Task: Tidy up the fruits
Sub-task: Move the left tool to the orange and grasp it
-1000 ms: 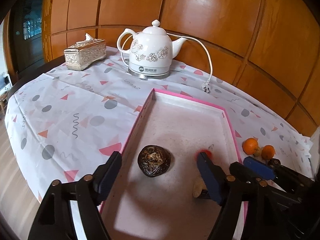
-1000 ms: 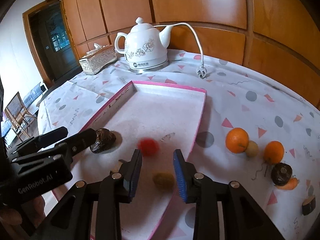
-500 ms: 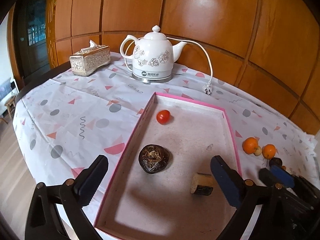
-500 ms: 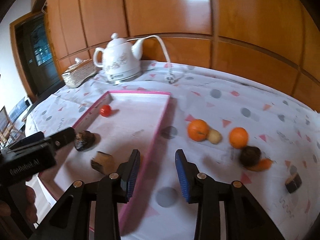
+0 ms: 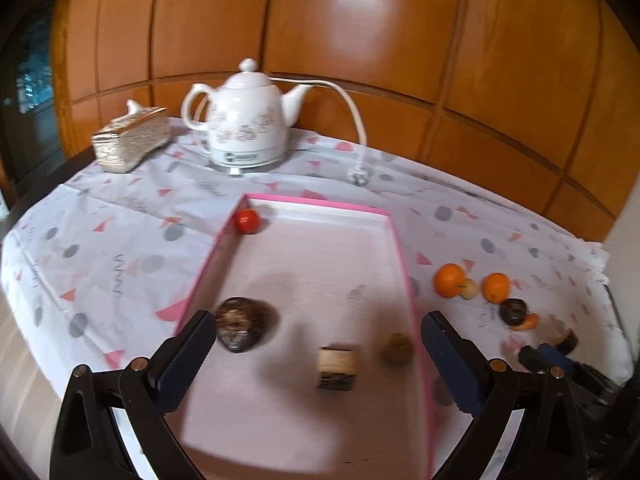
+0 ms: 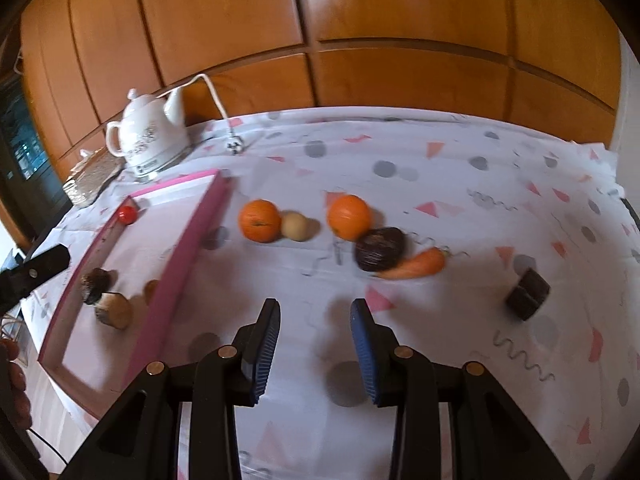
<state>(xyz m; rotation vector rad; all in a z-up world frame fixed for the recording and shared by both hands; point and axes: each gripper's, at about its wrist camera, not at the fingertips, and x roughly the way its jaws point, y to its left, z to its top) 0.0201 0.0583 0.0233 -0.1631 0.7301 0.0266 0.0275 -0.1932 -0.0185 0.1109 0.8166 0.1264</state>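
Note:
A pink-rimmed tray (image 5: 312, 201) holds a small red fruit (image 5: 248, 220) in its far left corner, a dark wrinkled fruit (image 5: 244, 328), a cut brown chunk (image 5: 337, 368) and a small olive fruit (image 5: 397, 347). My left gripper (image 5: 316, 344) hangs wide open over the tray's near end, empty. On the cloth to the right of the tray lie two oranges (image 6: 259, 220) (image 6: 349, 216), a beige fruit (image 6: 295, 226), a dark fruit (image 6: 379, 249), a carrot (image 6: 416, 266) and a dark cut piece (image 6: 527, 294). My right gripper (image 6: 316, 320) is open, narrow and empty, over the cloth short of them.
A white kettle (image 5: 244, 120) with its cord and plug (image 5: 358, 176) stands behind the tray, a tissue box (image 5: 128, 140) to its left. Wood panelling closes the back. The table edge falls away at the far right (image 6: 616, 184). A person's hand (image 6: 14, 376) shows at left.
The red fruit rolled to the tray's far left corner. The left jaws spread wider. The right gripper swung right, from over the tray to over the cloth near the loose fruits.

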